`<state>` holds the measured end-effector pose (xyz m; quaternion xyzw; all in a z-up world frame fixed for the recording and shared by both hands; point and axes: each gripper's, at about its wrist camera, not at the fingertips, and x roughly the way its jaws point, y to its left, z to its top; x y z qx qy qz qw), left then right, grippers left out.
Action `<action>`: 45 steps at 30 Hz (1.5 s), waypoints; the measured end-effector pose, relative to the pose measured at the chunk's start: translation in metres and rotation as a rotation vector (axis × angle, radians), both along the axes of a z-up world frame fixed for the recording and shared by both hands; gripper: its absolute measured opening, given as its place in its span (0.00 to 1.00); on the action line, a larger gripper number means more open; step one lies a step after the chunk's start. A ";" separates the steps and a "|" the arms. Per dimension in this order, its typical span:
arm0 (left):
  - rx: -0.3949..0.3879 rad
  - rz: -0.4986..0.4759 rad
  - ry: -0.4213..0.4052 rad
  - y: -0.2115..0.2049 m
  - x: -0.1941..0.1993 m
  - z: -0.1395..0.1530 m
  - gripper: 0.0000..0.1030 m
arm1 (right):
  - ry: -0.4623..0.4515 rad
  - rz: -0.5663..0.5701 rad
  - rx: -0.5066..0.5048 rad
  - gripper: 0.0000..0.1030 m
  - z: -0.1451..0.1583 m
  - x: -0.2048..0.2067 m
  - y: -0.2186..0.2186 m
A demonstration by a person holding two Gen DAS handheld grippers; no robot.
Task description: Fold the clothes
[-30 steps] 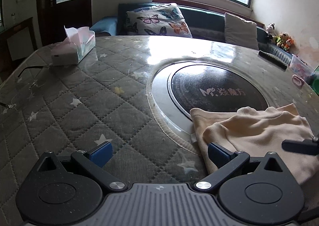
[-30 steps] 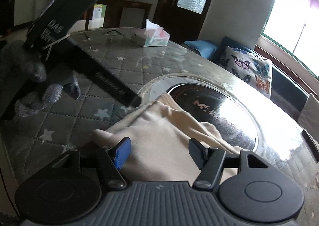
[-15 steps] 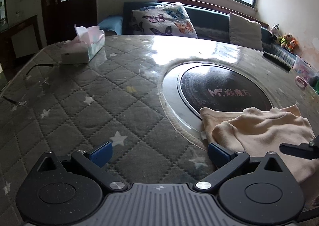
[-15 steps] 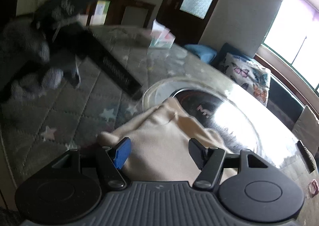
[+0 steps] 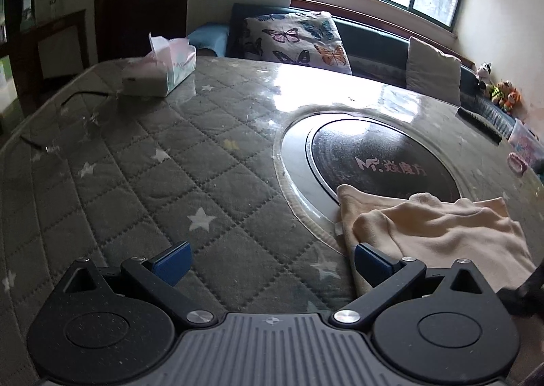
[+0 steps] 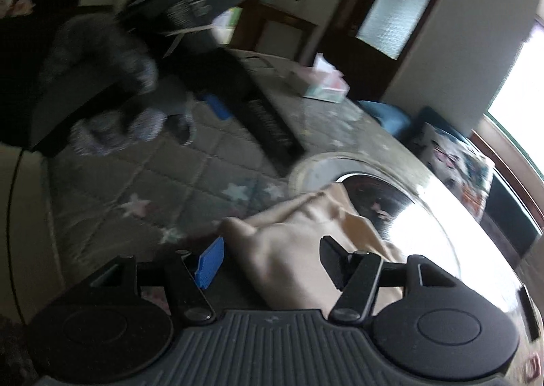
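Observation:
A cream garment (image 5: 438, 236) lies folded and rumpled on the table, partly over the round glass inset (image 5: 380, 161). My left gripper (image 5: 272, 262) is open above the quilted cover, its right blue pad by the garment's near left edge. In the right wrist view the same cream garment (image 6: 306, 250) lies between and under the open fingers of my right gripper (image 6: 272, 262); nothing is pinched. The left gripper with a gloved hand (image 6: 112, 107) shows blurred at upper left of that view.
A tissue box (image 5: 159, 71) stands at the table's far left, with a thin dark cable (image 5: 85, 93) beside it. A remote (image 5: 479, 124) and a small pink item (image 5: 518, 163) lie at the far right. A sofa with a butterfly pillow (image 5: 295, 40) is behind the table.
Both grippers have risen and drawn back from the garment; the right wrist view has tilted and blurred. The garment stays where it was.

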<state>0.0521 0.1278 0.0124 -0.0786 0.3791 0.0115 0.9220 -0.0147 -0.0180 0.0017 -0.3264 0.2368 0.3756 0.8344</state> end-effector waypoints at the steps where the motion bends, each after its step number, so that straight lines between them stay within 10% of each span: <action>1: -0.011 0.005 0.000 0.000 -0.001 0.000 1.00 | 0.002 0.012 -0.009 0.56 -0.002 0.000 0.002; 13: -0.222 0.030 0.076 -0.007 -0.002 -0.004 0.97 | 0.031 0.067 0.000 0.15 -0.008 0.008 0.003; 23: -0.413 0.098 0.143 -0.018 0.005 -0.004 0.92 | 0.094 0.031 0.148 0.10 0.009 0.021 -0.024; 31: -0.546 0.118 0.175 -0.026 0.011 -0.007 0.69 | 0.105 0.018 0.237 0.10 0.022 0.024 -0.048; 39: -0.634 0.122 0.203 -0.024 0.015 -0.021 0.20 | 0.119 0.021 0.263 0.09 0.022 0.017 -0.059; 45: -0.629 0.114 0.196 -0.024 0.016 -0.023 0.19 | 0.151 -0.028 0.281 0.12 0.020 0.017 -0.079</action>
